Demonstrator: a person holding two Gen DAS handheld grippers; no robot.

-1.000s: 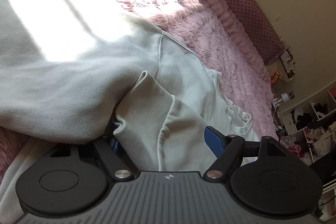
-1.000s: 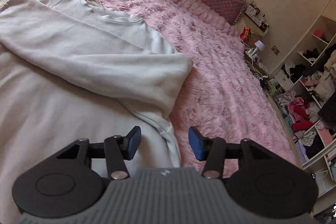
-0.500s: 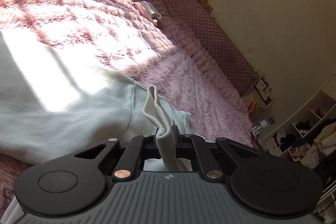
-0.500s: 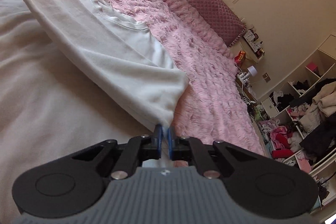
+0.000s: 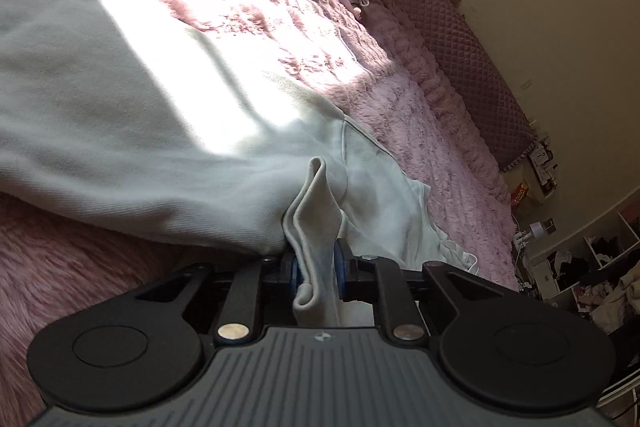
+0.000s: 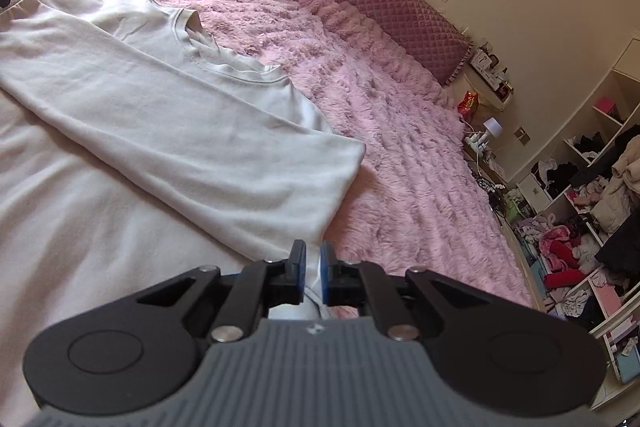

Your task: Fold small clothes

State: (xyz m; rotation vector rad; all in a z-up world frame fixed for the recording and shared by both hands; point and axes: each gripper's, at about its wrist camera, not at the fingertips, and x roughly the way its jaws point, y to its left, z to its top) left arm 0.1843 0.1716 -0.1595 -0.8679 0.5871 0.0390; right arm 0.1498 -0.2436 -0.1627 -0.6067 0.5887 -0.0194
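We find no readable text, no label, brand, number or sign, the red packet on the bedside shelf too blurred to read

My left gripper and my right gripper look alike. Each has a grey ribbed body nearest me, stamped with a small pale emblem at the middle of its far edge. Two big matte-black round housings flank it, each with a shallow circular recess. Black angled link arms run from there, pinned by silvery round screws, to black fingers faced with bright blue pads.
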